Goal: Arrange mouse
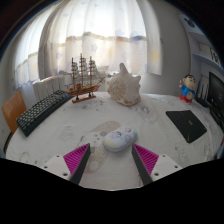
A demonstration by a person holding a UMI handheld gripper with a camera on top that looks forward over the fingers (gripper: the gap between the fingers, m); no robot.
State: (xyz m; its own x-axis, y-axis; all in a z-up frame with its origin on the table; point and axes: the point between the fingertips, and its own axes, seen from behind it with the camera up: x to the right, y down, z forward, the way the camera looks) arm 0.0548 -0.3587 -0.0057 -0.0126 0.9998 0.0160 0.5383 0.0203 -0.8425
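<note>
1. White and pale grey plastic identifies the mouse (121,139), which lies on the white table (150,125) just ahead of my fingertips and roughly centred between them.
2. My claw (111,164) is released: the two fingers stand spread apart, and neither touches the mouse. The mouse rests on the table by itself.
3. The magenta pads (77,157) on the inner faces of my fingers are both exposed, with bare table showing between them.
4. Long axis of the mouse: it runs across my line of sight, tilted slightly, one end toward my left finger and the other a little farther away toward my right. I cannot tell which end is the front.
5. A dark marking sits on the top of the mouse; I cannot tell what it is.
6. Beyond the mouse to my left, a black keyboard (42,110) lies diagonally on the table.
7. Behind the keyboard, a model sailing ship (84,76) stands upright on a wooden stand.
8. Beside the ship, a large pale seashell (124,86) sits on the table, well beyond the mouse.
9. To my right, a black mouse mat (187,124) lies flat, apart from the mouse.
10. Farther right, a small colourful figurine (187,88) stands near the table's far edge.
11. White curtains (100,35) hang behind the table.
</note>
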